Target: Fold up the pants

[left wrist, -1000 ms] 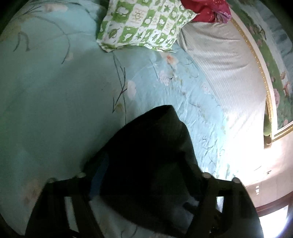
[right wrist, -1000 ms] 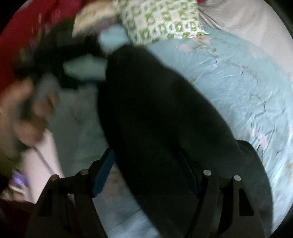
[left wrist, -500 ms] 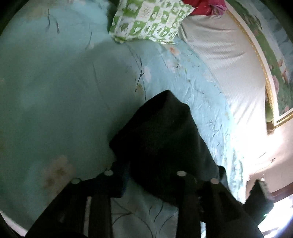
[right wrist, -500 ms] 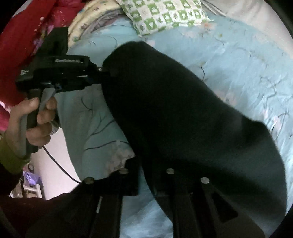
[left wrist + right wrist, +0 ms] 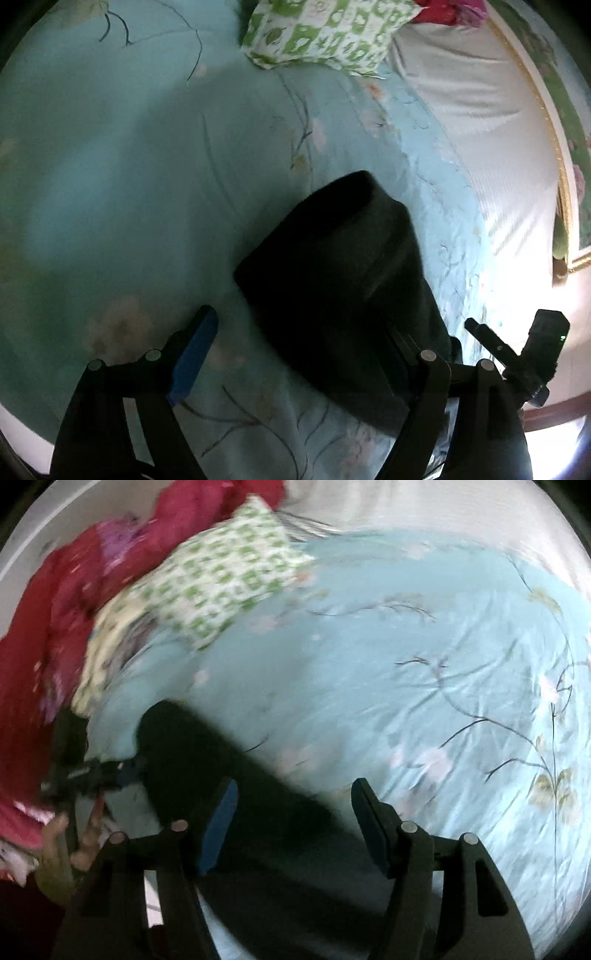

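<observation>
I see both grippers let go within the last second. My left gripper (image 5: 299, 354), clamped on the dark pants (image 5: 340, 280) half a second ago, now has its fingers (image 5: 192, 354) spread wide, the blue pad clear of the cloth on the left side. My right gripper (image 5: 295, 823) does the same: its fingers (image 5: 218, 827) stand apart above the pants (image 5: 236, 782), where before they pinched the fabric. The pants now lie as a shorter, doubled bundle on the bed (image 5: 129, 166), no longer lifted off it. The right gripper's view swings toward the pillow (image 5: 221, 579) and blurs.
</observation>
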